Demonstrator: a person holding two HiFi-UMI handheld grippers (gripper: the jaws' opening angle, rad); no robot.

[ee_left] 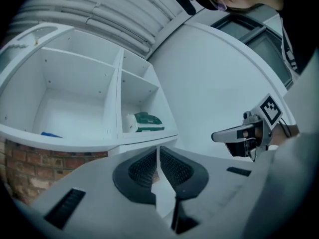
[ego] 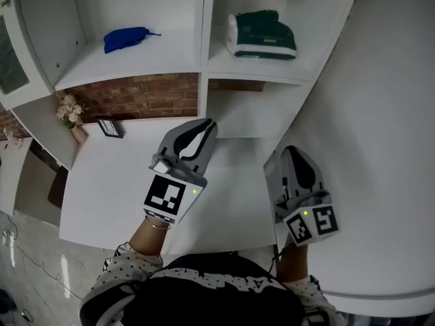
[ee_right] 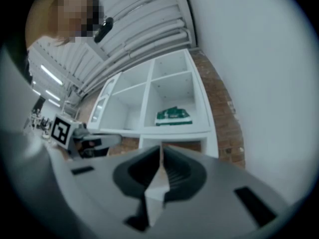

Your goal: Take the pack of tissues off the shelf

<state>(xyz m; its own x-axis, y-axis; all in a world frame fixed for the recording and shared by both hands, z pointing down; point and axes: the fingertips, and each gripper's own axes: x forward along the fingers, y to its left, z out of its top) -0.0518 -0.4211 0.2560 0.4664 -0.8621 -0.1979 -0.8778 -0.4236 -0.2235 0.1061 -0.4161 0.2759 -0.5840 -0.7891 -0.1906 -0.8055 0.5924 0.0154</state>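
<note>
The pack of tissues [ego: 263, 37], green and white, lies in the right-hand compartment of the white shelf [ego: 204, 70]. It also shows in the left gripper view [ee_left: 143, 122] and the right gripper view [ee_right: 173, 117]. My left gripper [ego: 209, 123] hovers over the white table, below the shelf's divider, jaws shut and empty. My right gripper [ego: 291, 151] hangs lower and to the right, near the curved white wall, also shut with nothing in it. Both grippers are well short of the pack.
A blue cloth-like object [ego: 126, 38] rests in the left compartment. A small dark picture frame [ego: 109, 127] and a pink vase of flowers [ego: 71, 114] stand at the table's far left. A brick wall [ego: 136, 95] runs under the shelf. A curved white wall [ego: 380, 134] closes the right side.
</note>
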